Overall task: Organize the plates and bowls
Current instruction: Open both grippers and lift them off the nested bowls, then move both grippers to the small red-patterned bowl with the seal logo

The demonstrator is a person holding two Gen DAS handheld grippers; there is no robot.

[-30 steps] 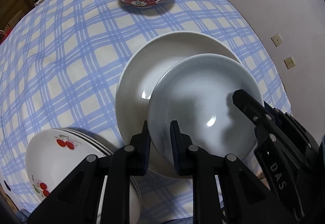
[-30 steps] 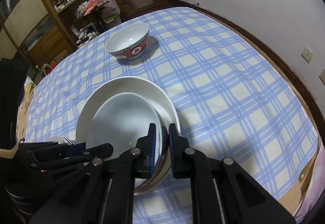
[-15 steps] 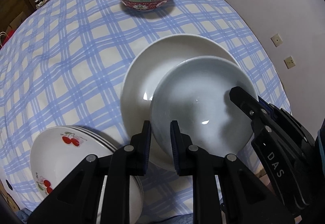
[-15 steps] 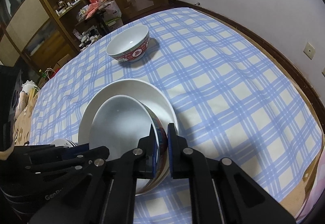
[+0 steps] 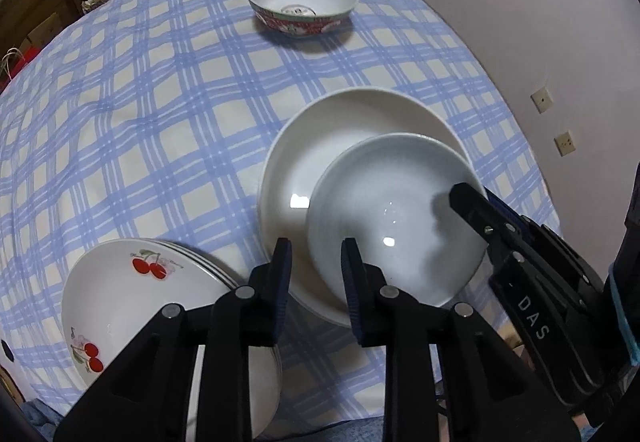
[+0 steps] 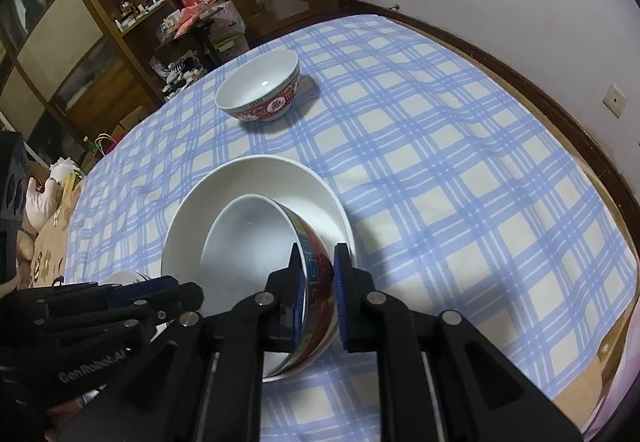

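Since a second ago, pulled back from the white plate (image 5: 320, 145), left gripper (image 5: 316, 262) spread, empty. Tilted inside that plate, red-patterned bowl (image 6: 256, 262), wall pinched by right gripper (image 6: 316, 274).

Red-patterned bowl (image 6: 312, 282) tilted inside white plate (image 6: 256, 177) — twin bowl (image 6: 264, 89) upright beyond; cherry plates (image 5: 120, 290) stacked.

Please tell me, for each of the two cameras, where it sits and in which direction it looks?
Left wrist: sits on the left tool, looking forward and down at the cherry plates; its fingers and the right tool's tip show.
Right wrist: sits on the right tool, which grips the red bowl; the left tool shows.
Both share the large white plate, the far bowl and the checked tablecloth.
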